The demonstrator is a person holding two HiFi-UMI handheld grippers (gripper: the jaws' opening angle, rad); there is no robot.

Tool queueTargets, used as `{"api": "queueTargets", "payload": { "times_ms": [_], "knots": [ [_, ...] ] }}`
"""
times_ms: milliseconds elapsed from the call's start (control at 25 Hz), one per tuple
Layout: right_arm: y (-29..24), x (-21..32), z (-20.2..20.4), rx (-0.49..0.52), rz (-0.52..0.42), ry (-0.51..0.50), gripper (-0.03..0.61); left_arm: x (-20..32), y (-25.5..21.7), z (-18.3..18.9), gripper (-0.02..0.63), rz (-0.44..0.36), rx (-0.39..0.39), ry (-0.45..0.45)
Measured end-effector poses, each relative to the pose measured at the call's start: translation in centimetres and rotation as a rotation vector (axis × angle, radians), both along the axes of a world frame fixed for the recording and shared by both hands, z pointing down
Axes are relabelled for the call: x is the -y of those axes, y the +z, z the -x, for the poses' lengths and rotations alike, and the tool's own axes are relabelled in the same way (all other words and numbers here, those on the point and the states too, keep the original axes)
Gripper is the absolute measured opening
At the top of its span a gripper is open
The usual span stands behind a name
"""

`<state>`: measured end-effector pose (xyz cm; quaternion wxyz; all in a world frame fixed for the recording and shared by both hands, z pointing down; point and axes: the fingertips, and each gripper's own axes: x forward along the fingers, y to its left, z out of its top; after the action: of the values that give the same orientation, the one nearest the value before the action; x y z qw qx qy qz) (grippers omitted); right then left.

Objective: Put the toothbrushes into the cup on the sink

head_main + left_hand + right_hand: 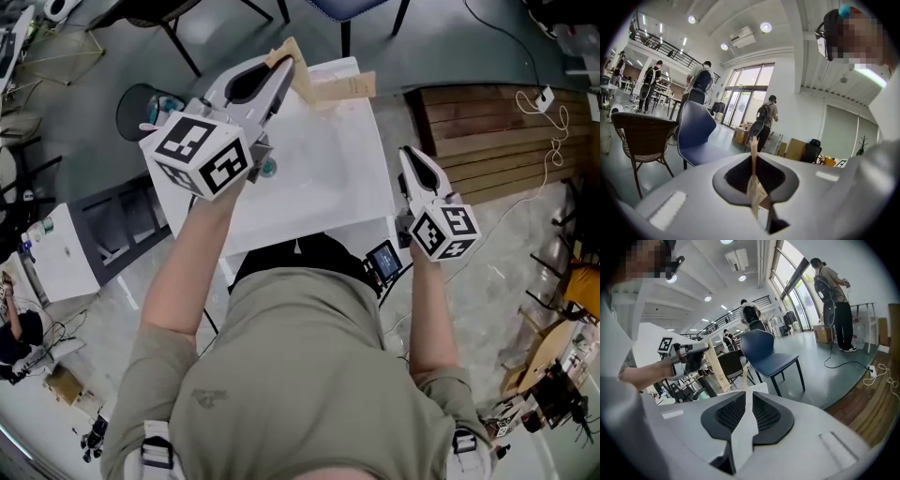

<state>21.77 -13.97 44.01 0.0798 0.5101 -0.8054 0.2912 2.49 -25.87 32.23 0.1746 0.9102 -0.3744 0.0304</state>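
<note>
White rectangular sink (328,178), level, directly before person; small teal round item (268,169) at left rim, mostly hidden.

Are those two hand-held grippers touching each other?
Apart. The head view shows the left hand-held gripper over the sink and the right hand-held gripper beside its right edge, bare white sink between them.

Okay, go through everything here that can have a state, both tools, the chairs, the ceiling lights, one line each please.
Left tool: shut, nothing between its jaws.
Right tool: shut, nothing between its jaws.
Blue shell chair with dark legs: upright, nobody sitting in it.
Brown wicker chair: upright, unoccupied.
Round ceiling lights: switched on.
</note>
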Motion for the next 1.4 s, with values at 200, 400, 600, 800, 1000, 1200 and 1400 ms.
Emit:
{"api": "queueTargets", "payload": {
  "times_ms": [200, 400, 600, 800, 1000, 1200, 1400],
  "knots": [
    [0.4, -0.2, -0.9, -0.003, 0.015, 0.003, 0.055, 1.2, 0.9, -0.7, 0.018, 0.006, 0.015, -0.011],
    [0.4, -0.2, -1.8, -0.012, 0.017, 0.016, 0.055, 1.9, 2.0, -0.7, 0.018, 0.021, 0.022, -0.034],
    [0.7, -0.4, -1.7, -0.011, 0.024, 0.013, 0.055, 2.6, 3.6, -0.5, 0.018, 0.034, 0.030, -0.062],
    [1.2, -0.5, -1.9, -0.013, 0.040, 0.015, 0.055, 3.0, 5.1, -0.3, 0.018, 0.044, 0.049, -0.080],
    [1.5, -0.9, -2.0, -0.019, 0.049, 0.011, 0.055, 3.0, 6.1, 0.0, 0.018, 0.047, 0.061, -0.107],
    [1.7, -0.6, -1.8, -0.027, 0.049, 0.007, 0.054, 3.3, 7.3, 0.3, 0.018, 0.062, 0.061, -0.145],
    [1.7, -0.5, -1.4, -0.026, 0.048, -0.008, 0.054, 3.0, 8.3, 0.2, 0.018, 0.068, 0.051, -0.166]
  ]
}}
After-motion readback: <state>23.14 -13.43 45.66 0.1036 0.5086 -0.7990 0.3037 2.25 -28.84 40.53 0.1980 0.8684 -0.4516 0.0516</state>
